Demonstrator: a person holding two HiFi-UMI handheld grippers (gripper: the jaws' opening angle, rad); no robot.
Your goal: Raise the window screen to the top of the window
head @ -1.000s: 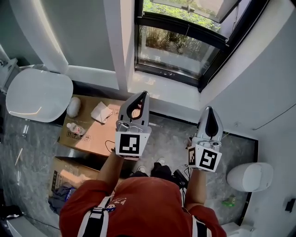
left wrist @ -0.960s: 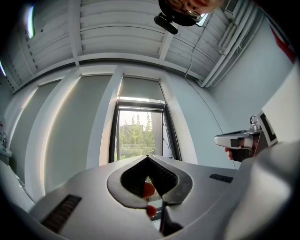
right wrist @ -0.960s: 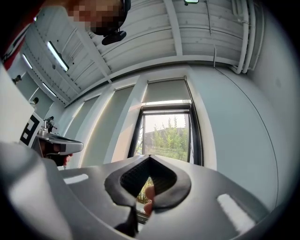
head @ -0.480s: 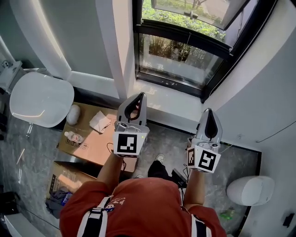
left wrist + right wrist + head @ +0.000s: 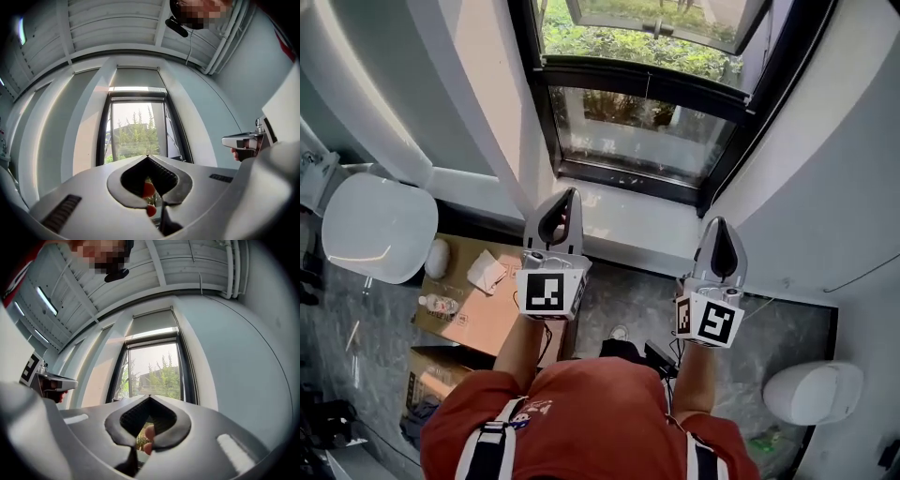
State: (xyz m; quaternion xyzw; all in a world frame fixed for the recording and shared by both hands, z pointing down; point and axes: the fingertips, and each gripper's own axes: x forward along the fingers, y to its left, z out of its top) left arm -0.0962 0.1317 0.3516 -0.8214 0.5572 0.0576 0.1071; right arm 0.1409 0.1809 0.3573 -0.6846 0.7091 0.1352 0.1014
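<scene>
White left gripper (image 5: 571, 193) and white right gripper (image 5: 719, 222) are carried nearer the black-framed window (image 5: 642, 131) than a second ago; both clamped shut, nothing held. Grey roller window screen (image 5: 137, 77) is seen across the window's top.

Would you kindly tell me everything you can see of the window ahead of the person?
The window is tall and narrow, with a dark frame, set in a recess between pale walls. A crossbar splits it: a glass pane below, a sash that looks swung outward above. Trees and shrubs show through it. A pale grey screen covers only its top. A white sill lies beneath. Nothing touches it.
</scene>
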